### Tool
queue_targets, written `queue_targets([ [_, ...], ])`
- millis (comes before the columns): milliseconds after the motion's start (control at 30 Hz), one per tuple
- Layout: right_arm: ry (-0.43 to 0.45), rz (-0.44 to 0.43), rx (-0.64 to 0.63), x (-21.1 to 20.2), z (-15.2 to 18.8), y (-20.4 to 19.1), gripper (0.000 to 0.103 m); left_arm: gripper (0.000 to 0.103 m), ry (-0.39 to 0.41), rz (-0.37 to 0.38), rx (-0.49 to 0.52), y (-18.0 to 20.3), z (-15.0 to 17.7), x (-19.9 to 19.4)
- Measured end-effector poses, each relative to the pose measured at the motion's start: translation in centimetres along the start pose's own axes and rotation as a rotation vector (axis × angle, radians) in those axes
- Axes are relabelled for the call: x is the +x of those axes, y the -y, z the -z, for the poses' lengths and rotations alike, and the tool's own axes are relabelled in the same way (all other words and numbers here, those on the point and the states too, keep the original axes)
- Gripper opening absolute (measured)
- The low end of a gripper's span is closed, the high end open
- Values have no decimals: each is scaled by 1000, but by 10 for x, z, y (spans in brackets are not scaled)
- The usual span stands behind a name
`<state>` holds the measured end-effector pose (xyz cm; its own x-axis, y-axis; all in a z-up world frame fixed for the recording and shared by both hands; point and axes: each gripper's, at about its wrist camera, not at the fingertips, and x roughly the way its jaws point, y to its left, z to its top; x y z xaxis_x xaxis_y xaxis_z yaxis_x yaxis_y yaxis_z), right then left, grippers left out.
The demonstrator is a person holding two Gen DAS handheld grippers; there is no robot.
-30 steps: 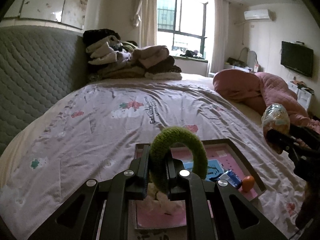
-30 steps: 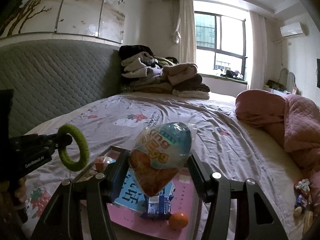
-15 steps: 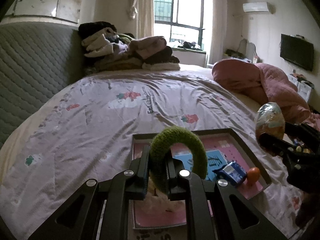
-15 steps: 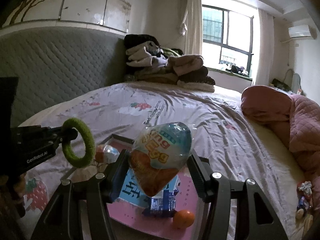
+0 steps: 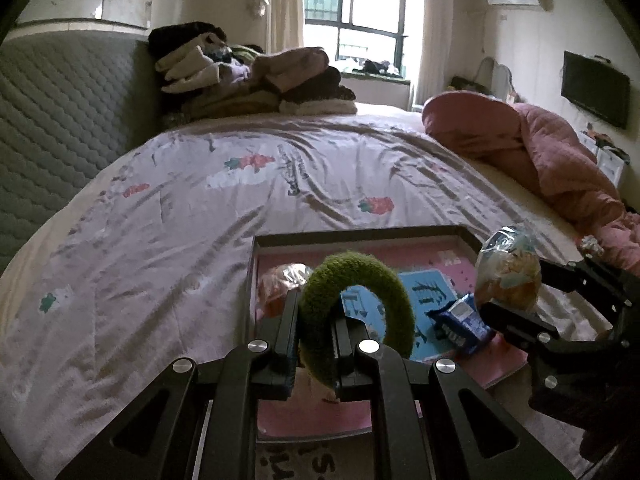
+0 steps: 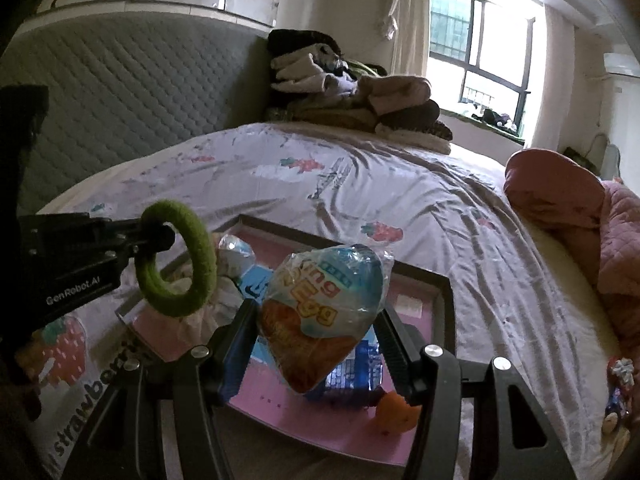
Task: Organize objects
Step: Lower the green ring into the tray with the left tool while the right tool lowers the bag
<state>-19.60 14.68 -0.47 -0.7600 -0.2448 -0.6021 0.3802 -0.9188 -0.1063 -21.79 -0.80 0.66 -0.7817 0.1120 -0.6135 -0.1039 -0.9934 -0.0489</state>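
Note:
My left gripper is shut on a green fuzzy ring and holds it above the near left part of a dark-framed tray with a pink floor. The ring and the left gripper also show in the right wrist view. My right gripper is shut on a wrapped egg-shaped snack above the tray; the snack also shows in the left wrist view. In the tray lie a blue packet, a blue card, a small orange fruit and another wrapped egg.
The tray rests on a bed with a pale printed sheet. Folded clothes are piled by the grey quilted headboard. A pink quilt lies at the right. Small wrapped items lie on the sheet right of the tray.
Both grippers have moved lower and closer over the tray, still holding the ring and the egg snack. The right gripper has come nearer to the left one.

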Motion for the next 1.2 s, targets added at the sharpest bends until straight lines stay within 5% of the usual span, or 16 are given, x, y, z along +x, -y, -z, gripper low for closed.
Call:
queue_targets([
  [667, -106, -32, -69, 28, 22, -16, 58, 13, -185, -14, 12, 5, 30, 45],
  [1200, -163, -33, -81, 48, 34, -23, 58, 15, -195, -46, 81, 14, 36, 61],
])
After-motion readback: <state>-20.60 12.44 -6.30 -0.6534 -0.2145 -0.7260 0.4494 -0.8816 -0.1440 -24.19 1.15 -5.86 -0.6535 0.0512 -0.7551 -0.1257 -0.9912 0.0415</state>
